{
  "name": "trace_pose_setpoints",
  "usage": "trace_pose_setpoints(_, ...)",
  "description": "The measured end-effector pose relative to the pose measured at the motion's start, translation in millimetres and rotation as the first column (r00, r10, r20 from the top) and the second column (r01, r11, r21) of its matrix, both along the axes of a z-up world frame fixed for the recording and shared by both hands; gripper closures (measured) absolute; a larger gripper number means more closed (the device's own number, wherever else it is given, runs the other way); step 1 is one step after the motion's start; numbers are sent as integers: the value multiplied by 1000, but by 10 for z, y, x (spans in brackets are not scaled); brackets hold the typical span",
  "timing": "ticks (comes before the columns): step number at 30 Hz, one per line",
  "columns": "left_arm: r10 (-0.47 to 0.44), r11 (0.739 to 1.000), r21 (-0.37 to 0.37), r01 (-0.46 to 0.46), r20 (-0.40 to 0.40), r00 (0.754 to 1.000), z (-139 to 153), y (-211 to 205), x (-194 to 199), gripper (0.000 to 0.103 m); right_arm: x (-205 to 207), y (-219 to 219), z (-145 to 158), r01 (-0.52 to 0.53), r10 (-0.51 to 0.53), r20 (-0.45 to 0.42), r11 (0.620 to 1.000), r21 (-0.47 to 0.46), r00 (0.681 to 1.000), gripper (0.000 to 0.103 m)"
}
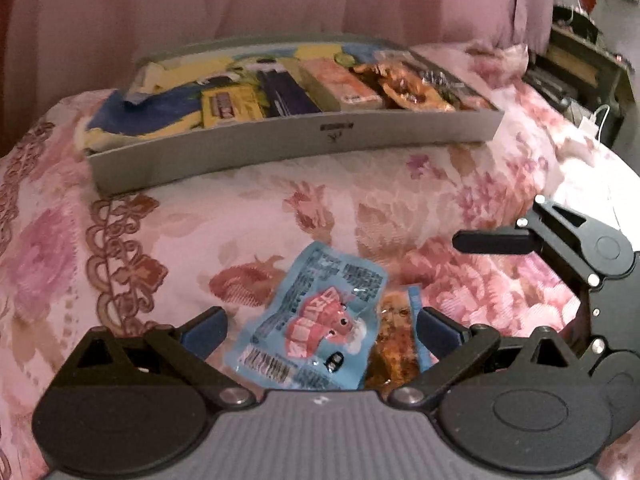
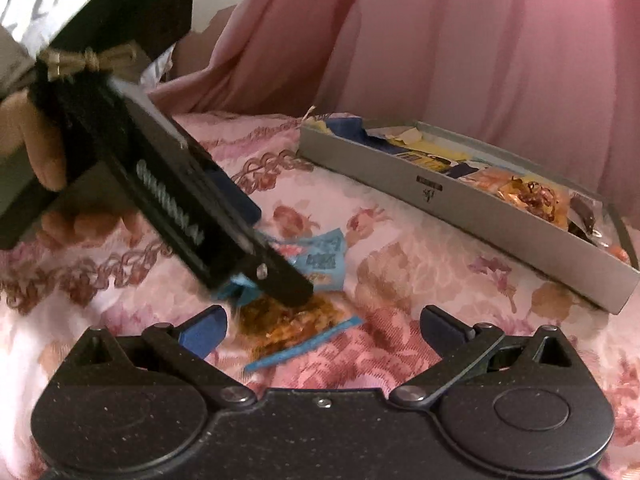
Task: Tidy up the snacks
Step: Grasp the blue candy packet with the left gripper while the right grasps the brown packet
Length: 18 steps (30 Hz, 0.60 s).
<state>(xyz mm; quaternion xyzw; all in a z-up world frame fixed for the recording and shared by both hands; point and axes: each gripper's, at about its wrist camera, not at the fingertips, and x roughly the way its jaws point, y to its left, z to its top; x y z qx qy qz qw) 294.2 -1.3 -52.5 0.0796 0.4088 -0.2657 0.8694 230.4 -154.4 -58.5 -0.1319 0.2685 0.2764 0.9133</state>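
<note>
Snacks lie in two places: most are already packed side by side in the grey tray [image 1: 280, 140], and two loose packets rest on the floral bedspread [image 1: 280, 208] in front of it. Counted, the loose ones are a blue packet [image 1: 312, 320] with a pink cartoon print and an amber packet [image 1: 394, 344] with a blue edge strip, touching and partly overlapping. In the tray at least six or seven packets show; the far ones are too crowded to count exactly.

The step in hand looks like picking up the remaining loose packets. The left gripper [image 1: 320, 326] hangs low over the pair with its jaws spread wide, one blue pad either side of the blue packet, gripping nothing. The right gripper [image 2: 322, 324] also has its jaws apart and empty; in its view the amber packet [image 2: 288, 320] sits just ahead at 12 o'clock, the left tool crossing in from 10 o'clock and the tray [image 2: 500, 216] at 2 o'clock.

Next, I judge, one tool must close on a single packet. The overlap makes that awkward: the jaws need to catch an edge of the thin, crinkly film without dragging the neighbour, then carry it toward 12 o'clock in the left view, into whatever gap remains in the tray.
</note>
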Motion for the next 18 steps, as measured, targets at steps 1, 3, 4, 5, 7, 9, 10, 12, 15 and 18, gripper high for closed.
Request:
trace_pose_setpoints(1, -2, 1000, 4, 2, -11, 1000, -17, -9, 31, 1, 15, -10, -4, 4, -4, -7, 1000, 4, 1000, 1)
trace_pose_setpoints(3, 3, 1000, 1, -3, -28, 1000, -38, -7, 81, 1, 36, -22, -16, 12, -11, -22, 1000, 12, 1000, 1)
trace_pose_setpoints(4, 6, 1000, -4, -6, -38, 999, -47, -1, 99, 1, 40, -28, -18, 12, -11, -25, 1000, 14, 1000, 1)
trace_pose_setpoints(5, 8, 1000, -10, -9, -47, 999, -55, 8, 109, 1, 40, -28, -15, 11, -10, -26, 1000, 16, 1000, 1)
trace_pose_setpoints(7, 15, 1000, -26, -16, -56, 998, -61, 28, 124, 1, 38, -26, -9, 7, -7, -26, 1000, 16, 1000, 1)
trace_pose_setpoints(9, 27, 998, -49, -30, -64, 998, -64, 57, 119, 1, 34, -28, -7, 5, -5, -25, 1000, 16, 1000, 1)
trace_pose_setpoints(10, 36, 997, -61, -40, -71, 997, -68, 71, 115, 2, 31, -29, -6, 5, -5, -25, 1000, 16, 1000, 1)
trace_pose_setpoints(12, 51, 996, -74, -57, -81, 995, -70, 95, 111, 6, 30, -28, -6, 7, -7, -24, 1000, 14, 1000, 1)
trace_pose_setpoints(15, 72, 994, -75, -79, -91, 993, -64, 126, 100, 15, 40, -20, -13, 7, -6, -21, 1000, 11, 1000, 1)
trace_pose_setpoints(18, 107, 990, -81, -116, -110, 988, -48, 162, 101, 23, 33, -17, -11, 4, -3, -20, 1000, 6, 1000, 1)
